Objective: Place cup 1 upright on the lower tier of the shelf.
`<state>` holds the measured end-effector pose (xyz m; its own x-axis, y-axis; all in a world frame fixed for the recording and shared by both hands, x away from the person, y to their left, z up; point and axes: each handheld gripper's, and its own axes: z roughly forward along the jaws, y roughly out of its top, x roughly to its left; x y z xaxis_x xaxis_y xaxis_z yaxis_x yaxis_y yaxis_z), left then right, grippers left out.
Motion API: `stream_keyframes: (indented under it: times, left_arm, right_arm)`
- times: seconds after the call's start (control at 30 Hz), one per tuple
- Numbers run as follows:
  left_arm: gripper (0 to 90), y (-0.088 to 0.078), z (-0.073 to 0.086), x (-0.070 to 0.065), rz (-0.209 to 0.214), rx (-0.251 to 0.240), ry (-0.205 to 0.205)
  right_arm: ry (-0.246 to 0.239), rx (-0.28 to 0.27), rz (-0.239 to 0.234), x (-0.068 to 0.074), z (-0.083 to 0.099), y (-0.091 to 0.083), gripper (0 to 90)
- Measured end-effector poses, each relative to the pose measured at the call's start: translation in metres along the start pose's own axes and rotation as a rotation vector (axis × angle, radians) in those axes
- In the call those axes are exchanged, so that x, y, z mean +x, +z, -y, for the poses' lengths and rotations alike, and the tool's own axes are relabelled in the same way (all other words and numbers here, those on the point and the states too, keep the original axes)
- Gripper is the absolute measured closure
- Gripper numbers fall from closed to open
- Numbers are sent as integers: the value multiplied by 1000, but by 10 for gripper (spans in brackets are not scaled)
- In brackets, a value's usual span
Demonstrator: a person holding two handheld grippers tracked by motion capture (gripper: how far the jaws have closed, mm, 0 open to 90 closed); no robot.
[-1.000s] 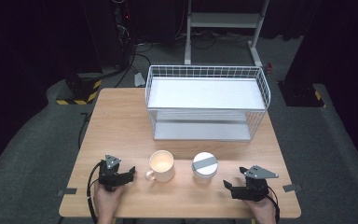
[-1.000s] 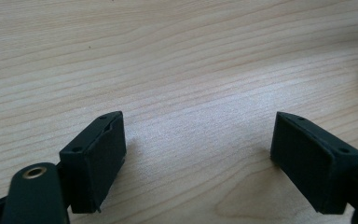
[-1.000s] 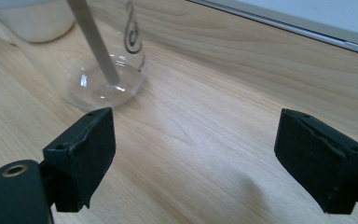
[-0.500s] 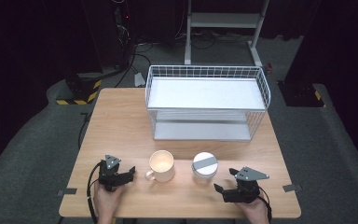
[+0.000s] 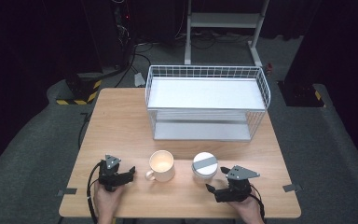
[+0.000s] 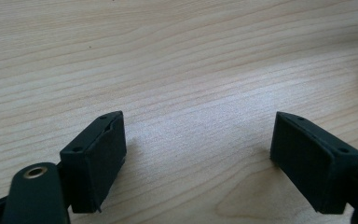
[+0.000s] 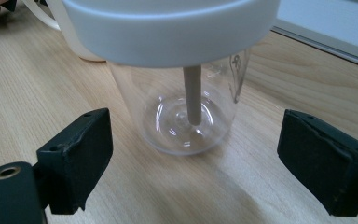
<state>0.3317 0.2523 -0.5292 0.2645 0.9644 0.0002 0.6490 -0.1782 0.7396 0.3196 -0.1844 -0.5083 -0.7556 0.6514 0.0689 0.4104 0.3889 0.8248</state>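
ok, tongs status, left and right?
Left tongs: open, empty, over bare table.
Right tongs: open, just widened, clear lidded jar ahead, not gripped.

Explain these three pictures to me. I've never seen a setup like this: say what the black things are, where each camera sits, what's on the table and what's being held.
A person holds a two-jaw gripper in each hand. The high view looks down on a wooden table with a wire basket, a cream mug and a clear lidded cup. The other two cameras ride on the grippers. The left gripper is open over bare wood. The right gripper, its jaws just opened wider, faces the clear lidded cup without touching it. Nothing is held.
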Motion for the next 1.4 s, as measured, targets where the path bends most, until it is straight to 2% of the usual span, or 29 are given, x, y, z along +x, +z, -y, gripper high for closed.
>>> stream_keyframes:
  times: [0.77, 0.87, 1.07, 1.3, 1.4]
  left_arm:
    - [184, 0, 0, 0, 0, 0, 0]
    - [186, 0, 0, 0, -1, 0, -5]
    - [187, 0, 0, 1, -3, 0, -5]
    - [187, 0, 0, 1, -3, 2, -2]
    - [187, 0, 0, 0, -3, -1, -6]
  right_arm:
    - [-35, -21, -9, 9, -19, 22, 105]
    - [-37, -26, -6, 9, -22, 26, 108]
    - [-35, 14, 6, 11, -24, 34, 131]
    - [-37, -6, 26, 11, -25, 36, 156]
    - [-56, -10, 31, 12, -26, 36, 178]
